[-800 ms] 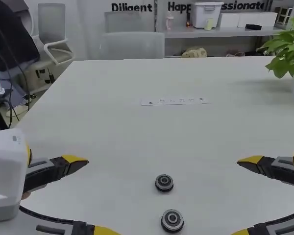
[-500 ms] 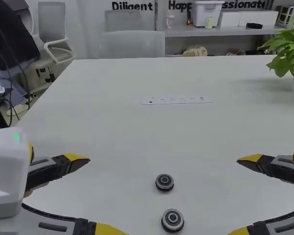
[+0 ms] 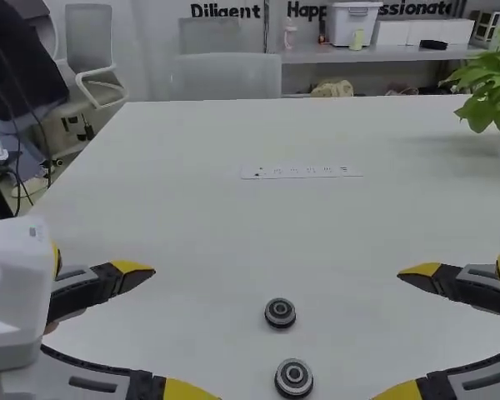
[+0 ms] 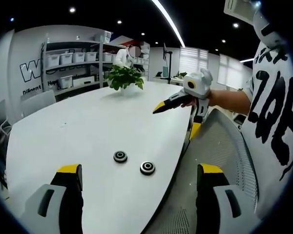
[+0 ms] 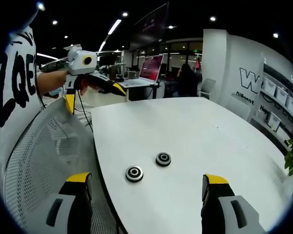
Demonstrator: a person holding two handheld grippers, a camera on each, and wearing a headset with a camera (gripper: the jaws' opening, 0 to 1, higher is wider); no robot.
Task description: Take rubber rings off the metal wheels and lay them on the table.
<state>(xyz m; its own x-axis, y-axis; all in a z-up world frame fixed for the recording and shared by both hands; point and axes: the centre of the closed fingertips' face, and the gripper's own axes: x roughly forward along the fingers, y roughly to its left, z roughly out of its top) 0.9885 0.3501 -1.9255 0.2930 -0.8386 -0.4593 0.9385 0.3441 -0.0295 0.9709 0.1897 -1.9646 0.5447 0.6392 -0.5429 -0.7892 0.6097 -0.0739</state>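
Just by table [image 3: 233, 233] edge, two wheels [image 3: 280, 312], left gripper [image 4: 137, 168], right gripper [image 5: 146, 177] spread

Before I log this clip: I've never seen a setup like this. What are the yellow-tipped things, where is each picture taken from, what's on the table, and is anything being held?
There is no robot here. A person holds a two-jaw hand tool in each hand: the left gripper and the right gripper. The head view comes from a camera on the person's headset, looking down at the white table. Each round picture comes from a camera riding on one gripper, looking out along its yellow-tipped jaws. On the table, between the grippers, lie two small metal wheels: the far wheel and the near wheel, close to the table's edge. Each has a dark outer band, apparently its rubber ring, not yet taken off. Both grippers are open, apart from the wheels, and hold nothing.
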